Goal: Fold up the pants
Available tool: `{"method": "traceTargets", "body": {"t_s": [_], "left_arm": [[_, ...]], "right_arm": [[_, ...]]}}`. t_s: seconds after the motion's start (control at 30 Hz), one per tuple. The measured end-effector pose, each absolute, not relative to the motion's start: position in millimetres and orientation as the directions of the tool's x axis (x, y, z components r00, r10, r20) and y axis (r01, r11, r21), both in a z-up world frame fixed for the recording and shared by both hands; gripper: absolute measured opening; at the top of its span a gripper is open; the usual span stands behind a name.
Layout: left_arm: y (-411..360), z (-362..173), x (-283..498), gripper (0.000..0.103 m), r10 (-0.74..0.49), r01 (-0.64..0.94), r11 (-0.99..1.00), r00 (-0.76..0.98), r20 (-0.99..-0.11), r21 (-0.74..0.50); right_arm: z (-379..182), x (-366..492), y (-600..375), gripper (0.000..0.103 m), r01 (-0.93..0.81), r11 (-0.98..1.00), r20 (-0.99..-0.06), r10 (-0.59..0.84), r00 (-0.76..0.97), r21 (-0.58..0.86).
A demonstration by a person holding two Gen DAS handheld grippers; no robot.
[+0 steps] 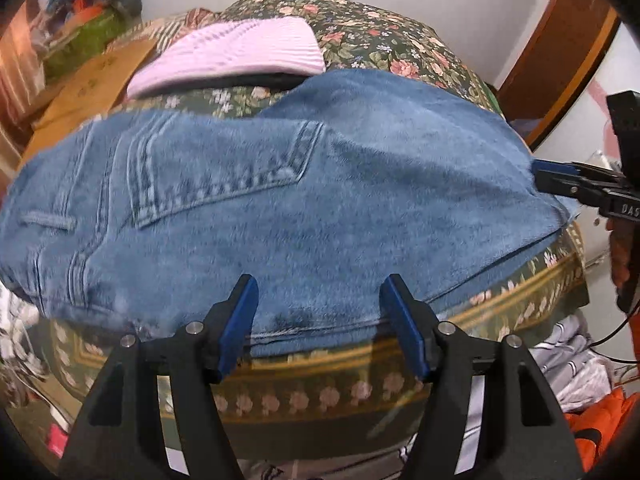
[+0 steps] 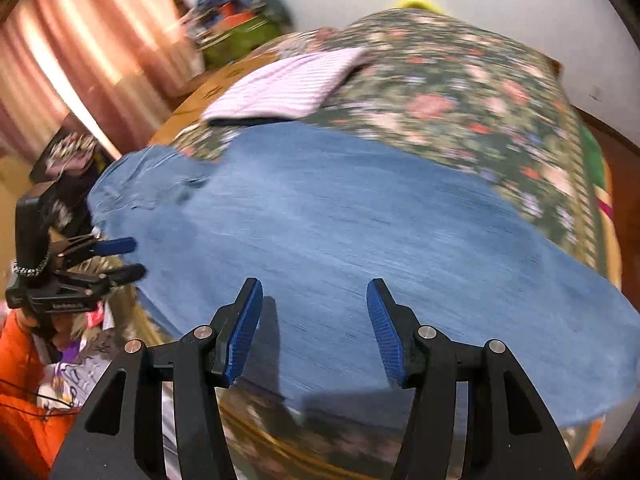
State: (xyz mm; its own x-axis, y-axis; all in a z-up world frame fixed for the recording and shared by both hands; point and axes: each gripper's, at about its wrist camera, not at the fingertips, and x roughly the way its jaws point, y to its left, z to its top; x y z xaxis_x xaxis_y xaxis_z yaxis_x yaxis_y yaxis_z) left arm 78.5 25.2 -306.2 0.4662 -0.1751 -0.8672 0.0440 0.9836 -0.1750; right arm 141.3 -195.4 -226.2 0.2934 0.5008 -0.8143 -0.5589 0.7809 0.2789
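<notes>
Blue denim pants [image 1: 280, 200] lie flat across a floral bedspread [image 1: 360, 40], back pocket up, waist to the left. My left gripper [image 1: 320, 300] is open and empty, its blue pads over the pants' near edge. My right gripper [image 2: 314, 308] is open and empty above the pant leg [image 2: 360, 240]. The right gripper also shows at the right edge of the left wrist view [image 1: 538, 178], by the pants' end. The left gripper shows at the left of the right wrist view [image 2: 136, 258], open, beside the waist end.
A folded lilac striped garment [image 1: 232, 56] lies on the bed behind the pants, also seen in the right wrist view [image 2: 284, 82]. A cardboard box [image 1: 92, 84] and a heap of clothes [image 1: 88, 8] stand at the far left. Loose clothes [image 1: 576, 364] lie below the bed edge.
</notes>
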Motion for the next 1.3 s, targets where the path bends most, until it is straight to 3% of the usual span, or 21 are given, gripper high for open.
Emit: {"method": "traceTargets", "body": {"t_s": [0.2,0.47,0.9,1.13,1.3], "left_arm": [[35.4,-314.4,65.6,0.067,-0.21,0.033,0.975,0.475,-0.855,-0.221],[49.7,-305.7,50.5,0.066,-0.197,0.015,0.976,0.491,-0.848,-0.218],[154.2,-221.3,67.9,0.066,0.058,-0.194,0.976,0.662,-0.747,-0.096],[224.0,-233.2,114.7,0.066,0.126,-0.314,0.944,0.621,-0.773,-0.099],[263.1,-263.1,143.1,0.066,0.083,-0.362,0.919,0.562,-0.823,-0.154]], "right_arm": [[-231.8,128.0,-155.8,0.059,-0.634,0.741,-0.835,0.479,0.27,0.221],[-228.5,118.7,-157.6,0.06,-0.661,0.732,-0.858,0.438,0.268,0.167],[-181.4,173.8,-132.5,0.067,-0.663,0.742,-0.816,0.44,0.376,0.095],[-186.1,219.7,-95.3,0.067,-0.711,0.702,-0.803,0.451,0.389,0.049],[-211.3,267.0,-72.1,0.067,-0.719,0.686,-0.839,0.453,0.301,0.113]]}}
